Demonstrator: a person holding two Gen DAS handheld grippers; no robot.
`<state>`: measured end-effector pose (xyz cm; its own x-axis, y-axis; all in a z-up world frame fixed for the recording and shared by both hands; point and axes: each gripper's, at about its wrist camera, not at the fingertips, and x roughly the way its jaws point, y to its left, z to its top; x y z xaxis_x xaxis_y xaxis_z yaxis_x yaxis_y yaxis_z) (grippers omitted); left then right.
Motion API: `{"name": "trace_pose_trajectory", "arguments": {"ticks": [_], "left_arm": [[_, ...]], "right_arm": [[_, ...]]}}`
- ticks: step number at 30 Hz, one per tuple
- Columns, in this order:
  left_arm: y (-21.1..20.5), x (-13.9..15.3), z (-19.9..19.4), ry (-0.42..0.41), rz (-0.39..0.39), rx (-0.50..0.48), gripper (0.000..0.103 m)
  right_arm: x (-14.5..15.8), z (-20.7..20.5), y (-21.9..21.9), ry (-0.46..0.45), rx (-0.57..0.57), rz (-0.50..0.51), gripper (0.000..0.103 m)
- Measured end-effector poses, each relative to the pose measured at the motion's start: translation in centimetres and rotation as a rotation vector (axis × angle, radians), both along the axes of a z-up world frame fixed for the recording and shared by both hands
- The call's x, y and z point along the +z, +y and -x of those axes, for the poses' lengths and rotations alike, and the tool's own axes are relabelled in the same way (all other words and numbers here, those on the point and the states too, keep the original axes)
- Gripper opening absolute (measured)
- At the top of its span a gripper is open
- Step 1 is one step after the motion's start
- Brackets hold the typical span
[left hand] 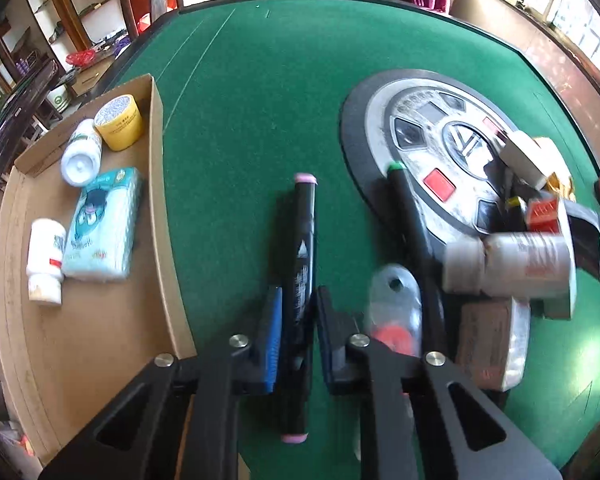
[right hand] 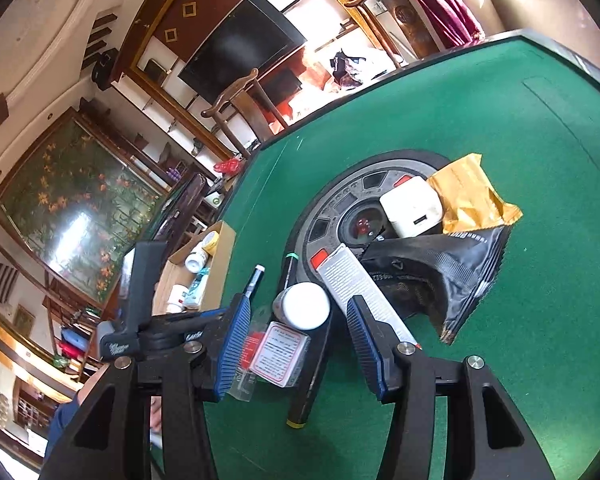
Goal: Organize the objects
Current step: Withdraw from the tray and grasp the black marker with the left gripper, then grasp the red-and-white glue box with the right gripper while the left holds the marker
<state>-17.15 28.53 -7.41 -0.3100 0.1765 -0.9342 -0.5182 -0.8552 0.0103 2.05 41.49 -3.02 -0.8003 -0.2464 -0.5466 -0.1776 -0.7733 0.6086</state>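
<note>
Black marker, pink-capped, lies on the green bench, clamped in the left claw; lift level toward the cardboard tray. Right claw stands apart, empty.

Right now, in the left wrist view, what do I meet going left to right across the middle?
White bottle → tissue pack → box wall → pink-capped marker → green-capped marker → white bottle on its side.

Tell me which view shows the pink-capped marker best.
The left wrist view: the pink-capped marker runs full length between the shut left gripper, both caps visible. The right wrist view shows only its far end, past a blue pad.
</note>
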Motion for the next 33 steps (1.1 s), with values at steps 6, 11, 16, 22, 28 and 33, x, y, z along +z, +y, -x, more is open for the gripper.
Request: {"name": "trace_pose_trajectory", "arguments": {"ticks": [6,11,16,22,28,33], "left_arm": [[-1.3,0.0,-6.7,0.055,-0.039,-0.048,0.015],[-2.3,0.1,-7.4,0.065,-0.095,-0.028,0.014],[-1.4,0.1,-7.9,0.114,-0.091,-0.044,0.015],[-1.6,-0.1,-7.6,0.153,-0.128,-0.043,0.015],[-1.7,-0.1,-7.7,0.172,-0.139,-0.039,0.016],[-1.9,0.0,-7.8,0.181,-0.136,-0.039,0.016]], "right_arm": [[-0.5,0.4,0.7,-0.079,0.029,-0.102,0.055],[-1.6,1.8,-0.8,-0.144,0.067,-0.243,0.052],[-2.1,3.0,-1.5,-0.168,0.054,-0.398,0.045],[-2.7,3.6,-2.0,-0.192,0.083,-0.480,0.045],[-2.6,3.6,-3.5,-0.216,0.114,-0.605,0.046],[-3.0,3.5,-5.1,-0.257,0.133,-0.739,0.053]]}}
